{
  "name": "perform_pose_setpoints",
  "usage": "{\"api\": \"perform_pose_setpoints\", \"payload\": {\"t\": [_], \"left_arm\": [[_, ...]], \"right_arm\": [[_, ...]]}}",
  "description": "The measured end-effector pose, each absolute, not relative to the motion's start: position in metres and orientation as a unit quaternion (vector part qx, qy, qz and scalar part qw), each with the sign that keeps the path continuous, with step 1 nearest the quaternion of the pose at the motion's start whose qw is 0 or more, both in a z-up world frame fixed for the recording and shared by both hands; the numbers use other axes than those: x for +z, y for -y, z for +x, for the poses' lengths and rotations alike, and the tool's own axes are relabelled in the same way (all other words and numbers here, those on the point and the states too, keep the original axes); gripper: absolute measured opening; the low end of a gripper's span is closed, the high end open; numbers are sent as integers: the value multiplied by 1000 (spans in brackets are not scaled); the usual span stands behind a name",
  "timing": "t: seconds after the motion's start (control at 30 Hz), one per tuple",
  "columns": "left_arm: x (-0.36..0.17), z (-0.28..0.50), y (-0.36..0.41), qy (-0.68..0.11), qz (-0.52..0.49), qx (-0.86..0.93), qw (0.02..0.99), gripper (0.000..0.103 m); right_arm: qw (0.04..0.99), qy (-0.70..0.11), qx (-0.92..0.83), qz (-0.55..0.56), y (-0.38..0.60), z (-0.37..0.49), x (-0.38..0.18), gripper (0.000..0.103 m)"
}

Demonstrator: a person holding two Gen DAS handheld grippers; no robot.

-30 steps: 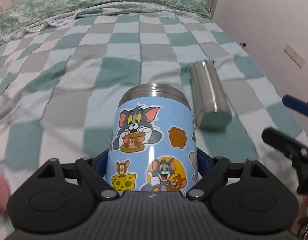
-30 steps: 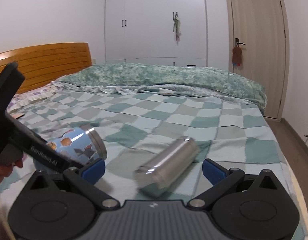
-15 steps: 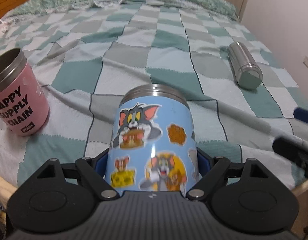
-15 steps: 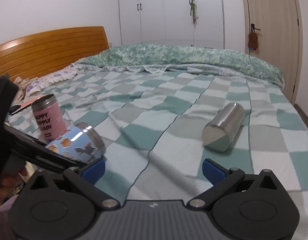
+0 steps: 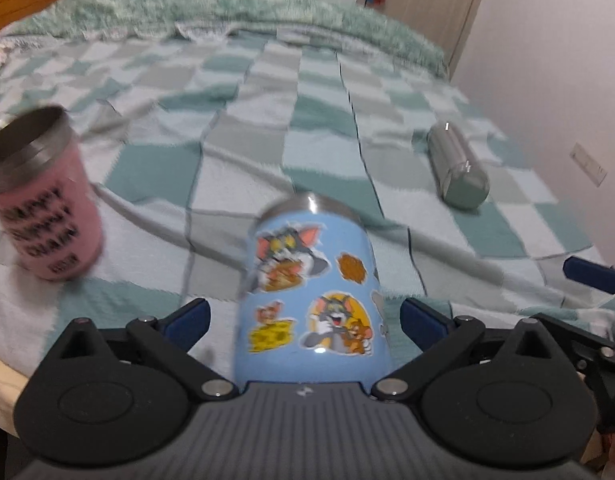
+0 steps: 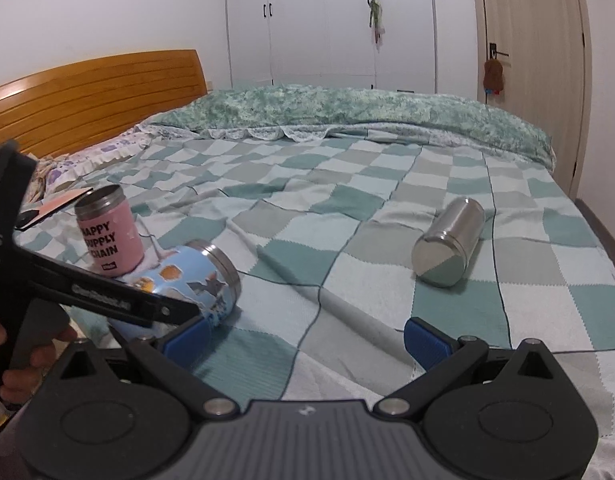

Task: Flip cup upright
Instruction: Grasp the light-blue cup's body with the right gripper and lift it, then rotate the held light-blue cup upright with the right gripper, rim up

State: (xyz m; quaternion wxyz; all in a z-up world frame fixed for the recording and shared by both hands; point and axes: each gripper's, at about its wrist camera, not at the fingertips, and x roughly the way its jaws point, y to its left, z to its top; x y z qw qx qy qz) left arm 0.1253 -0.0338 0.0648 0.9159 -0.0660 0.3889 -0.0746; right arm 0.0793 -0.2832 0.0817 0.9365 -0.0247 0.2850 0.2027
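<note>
Pink cup (image 6: pixel 109 236) reads "HAPPY SUPPLY CHAIN" (standing upright).

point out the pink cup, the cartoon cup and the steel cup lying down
pink cup (image 6: pixel 112 240), right wrist view, lettered side
cartoon cup (image 5: pixel 307 296), left wrist view, stickered side
steel cup (image 6: pixel 447 246), right wrist view, side near its base

Between the left fingers (image 5: pixel 187 316) lay a glossy blue cup (image 5: pixel 311 304) with a bare metal rim. Left of them stood a matt pink cup (image 5: pixel 47 208), steel-rimmed. Beyond the right fingers (image 6: pixel 425 340) lay a brushed steel cup (image 6: pixel 447 242) on the bed's soft woven blanket (image 6: pixel 347 208); the headboard (image 6: pixel 87 96) was varnished wood.
</note>
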Motion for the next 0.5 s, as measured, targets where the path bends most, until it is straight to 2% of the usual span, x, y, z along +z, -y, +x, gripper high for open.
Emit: {"api": "perform_pose_setpoints", "payload": {"t": [0.23, 0.5], "left_arm": [[95, 89, 0, -315, -42, -81, 945, 103], [84, 65, -51, -259, -14, -44, 965, 103]], "right_arm": [[935, -282, 212, -35, 252, 74, 93, 103], [928, -306, 213, -28, 206, 79, 89, 103]]}}
